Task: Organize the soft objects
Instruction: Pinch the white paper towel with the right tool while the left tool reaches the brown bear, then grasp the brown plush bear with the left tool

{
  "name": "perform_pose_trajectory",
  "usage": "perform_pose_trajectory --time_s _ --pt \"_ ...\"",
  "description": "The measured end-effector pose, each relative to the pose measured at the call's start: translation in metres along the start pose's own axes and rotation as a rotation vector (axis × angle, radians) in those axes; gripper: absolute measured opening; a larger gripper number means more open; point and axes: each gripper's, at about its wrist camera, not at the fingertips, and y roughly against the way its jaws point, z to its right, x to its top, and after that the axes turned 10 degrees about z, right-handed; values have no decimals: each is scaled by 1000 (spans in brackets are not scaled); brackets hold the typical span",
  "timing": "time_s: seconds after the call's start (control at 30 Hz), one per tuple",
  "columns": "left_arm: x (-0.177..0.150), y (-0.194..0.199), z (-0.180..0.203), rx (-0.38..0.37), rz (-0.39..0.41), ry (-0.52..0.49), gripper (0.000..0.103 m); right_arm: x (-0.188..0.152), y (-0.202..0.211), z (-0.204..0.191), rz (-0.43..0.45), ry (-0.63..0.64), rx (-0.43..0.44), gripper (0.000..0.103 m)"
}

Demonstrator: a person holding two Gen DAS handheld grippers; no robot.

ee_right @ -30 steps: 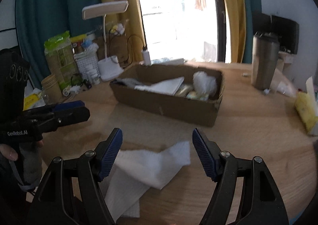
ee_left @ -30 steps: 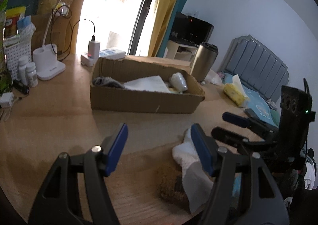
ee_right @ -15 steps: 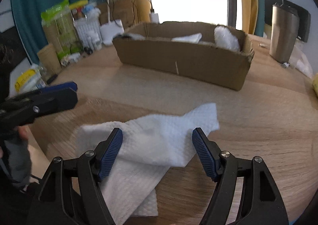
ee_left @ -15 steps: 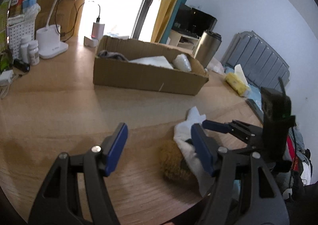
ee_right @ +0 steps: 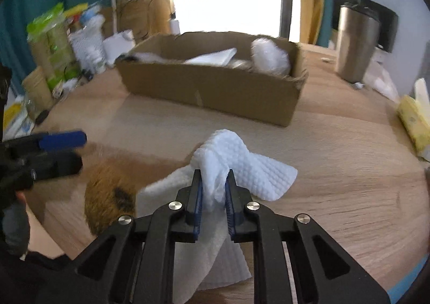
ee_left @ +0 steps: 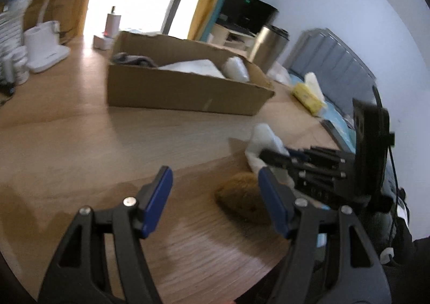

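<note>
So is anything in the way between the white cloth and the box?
Nothing visible. The right gripper is shut on the white cloth, and only bare table lies between it and the cardboard box.

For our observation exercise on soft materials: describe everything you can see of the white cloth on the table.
The white cloth looks like a thin, quilted, dimpled sheet, soft and crumpled. The right gripper is shut on a bunched fold of it, raising that fold into a hump while the rest drapes onto the wooden table and toward its near edge. One flap spreads to the right of the fingers. Its left edge lies against or over a brown furry object. It sits in front of the cardboard box, apart from it.
</note>
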Motion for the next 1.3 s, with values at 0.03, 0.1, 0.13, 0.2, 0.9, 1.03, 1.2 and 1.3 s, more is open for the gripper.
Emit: perform_pose_trajectory --time_s 0.03,0.1,0.13,0.2,0.9,1.03,1.2,1.3 --pt "2 -4 2 -18 -15 -14 68 2 1 3 6 -11 -22 16" --pt "8 -13 8 -52 -51 -48 68 5 3 12 17 -48 -58 16" --pt "10 -16 11 -61 -65 -61 68 5 5 16 24 -67 -71 16" --pt "12 -19 16 -76 -86 -87 68 7 12 25 47 -98 -95 16" --pt "-42 1 68 239 -109 -114 72 8 24 60 84 -30 206 16" --pt "-47 -10 63 276 -130 -83 78 10 28 59 91 -8 244 17" --pt "-44 -17 56 327 -154 -77 78 11 32 68 111 -34 242 17" --pt "-42 -20 54 334 -158 -97 73 12 36 74 131 -64 230 17"
